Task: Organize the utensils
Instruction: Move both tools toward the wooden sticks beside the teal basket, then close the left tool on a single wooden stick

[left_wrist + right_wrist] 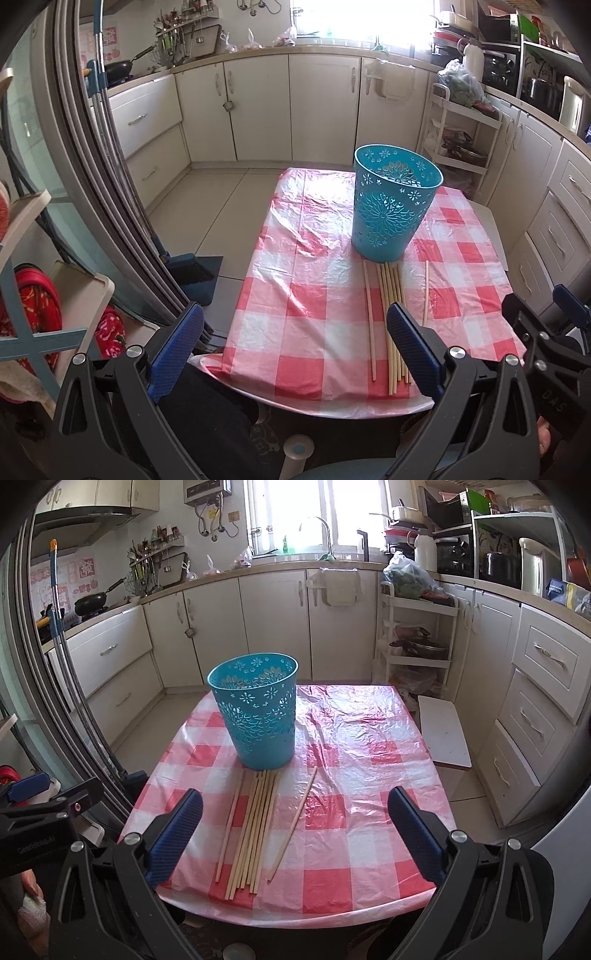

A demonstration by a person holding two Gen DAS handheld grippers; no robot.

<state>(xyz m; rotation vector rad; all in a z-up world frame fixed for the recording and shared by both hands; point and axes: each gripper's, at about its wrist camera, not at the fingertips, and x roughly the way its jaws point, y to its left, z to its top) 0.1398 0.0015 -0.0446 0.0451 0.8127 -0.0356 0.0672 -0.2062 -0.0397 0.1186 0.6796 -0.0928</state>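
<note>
Both of my tools hang back at the near edge of the counter (369,738); the left hand-held gripper (295,350) is released, pads spread wide with nothing between them, and the right hand-held gripper (295,834) is released likewise. The chopsticks (255,827) lie on the checked cloth at about 11 o'clock from my right tool, most of them bunched side by side with their far tips almost at the foot of the teal basket (258,709); one loose chopstick (293,821) lies slanted just to the bunch's 3 o'clock side, and another sits slightly apart at its 9 o'clock side. The basket stands upright at 12 o'clock, and through its cutouts I cannot tell whether it is empty.

I judge the work barely begun: nothing is lifted yet. I would start with the slanted stray, since it is clear of its neighbours; turn the pads across its length, not along it, and pinch near the middle so it does not tip; press down gently, because the plastic cloth looks slippery and wrinkled, so a thin stick may skate away; then carry it above the rim and let it drop upright.
</note>
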